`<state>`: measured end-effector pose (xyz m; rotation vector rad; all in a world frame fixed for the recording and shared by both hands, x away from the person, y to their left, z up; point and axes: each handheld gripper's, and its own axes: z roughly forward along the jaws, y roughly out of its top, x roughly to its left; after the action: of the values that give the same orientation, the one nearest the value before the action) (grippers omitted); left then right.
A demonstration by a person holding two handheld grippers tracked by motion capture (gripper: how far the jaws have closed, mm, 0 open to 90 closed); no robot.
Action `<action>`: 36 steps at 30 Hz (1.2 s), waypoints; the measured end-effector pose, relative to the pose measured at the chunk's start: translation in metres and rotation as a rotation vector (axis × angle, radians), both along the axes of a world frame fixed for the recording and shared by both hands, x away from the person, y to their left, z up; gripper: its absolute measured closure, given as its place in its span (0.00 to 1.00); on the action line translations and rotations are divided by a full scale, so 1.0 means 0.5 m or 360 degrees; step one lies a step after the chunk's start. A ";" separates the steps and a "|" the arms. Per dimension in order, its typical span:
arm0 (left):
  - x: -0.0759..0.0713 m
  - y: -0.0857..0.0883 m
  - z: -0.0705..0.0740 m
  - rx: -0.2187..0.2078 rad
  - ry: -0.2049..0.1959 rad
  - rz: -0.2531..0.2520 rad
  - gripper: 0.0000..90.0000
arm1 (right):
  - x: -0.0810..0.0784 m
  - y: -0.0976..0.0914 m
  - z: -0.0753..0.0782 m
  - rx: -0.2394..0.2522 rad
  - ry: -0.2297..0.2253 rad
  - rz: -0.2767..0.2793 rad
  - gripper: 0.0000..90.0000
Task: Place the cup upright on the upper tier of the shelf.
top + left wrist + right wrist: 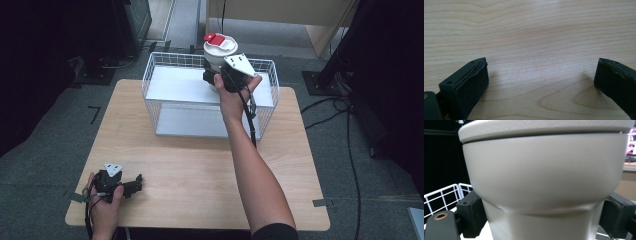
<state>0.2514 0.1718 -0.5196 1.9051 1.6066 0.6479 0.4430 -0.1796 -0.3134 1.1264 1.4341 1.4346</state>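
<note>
Holding a white cup over the wire basket, I am pinching it with the right gripper, the jaws pressing on either side of the narrower lower part, just under the wider upper body. The cup is standing upright with a white lid and a red tab on top, and it is sitting above the far edge of the basket, toward its right half. In the right gripper view the cup is bulging between the two black jaws, with a bit of the basket's white wire showing behind it. The basket is resting at the far side of the wooden table. Well away from the basket, at the near left corner of the table, I am resting the left gripper on the wood, its jaws spread wide with bare tabletop between them.
</note>
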 end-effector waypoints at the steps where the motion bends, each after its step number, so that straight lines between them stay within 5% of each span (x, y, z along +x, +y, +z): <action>1: 0.000 0.000 0.000 0.0000 -0.0001 0.0000 0.00 | 0.000 -0.002 -0.001 0.0002 0.0003 -0.0002 0.13; 21: 0.000 0.000 0.000 0.0002 0.0000 -0.0001 0.00 | -0.014 -0.026 -0.005 0.0020 -0.0025 0.0015 0.04; 36: 0.000 0.000 0.000 0.0004 0.0003 -0.0003 0.00 | -0.048 -0.052 -0.025 0.0060 0.0030 0.0061 0.00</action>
<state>0.2514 0.1720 -0.5194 1.9094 1.6058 0.6474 0.4191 -0.2056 -0.3261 1.1440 1.4547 1.4870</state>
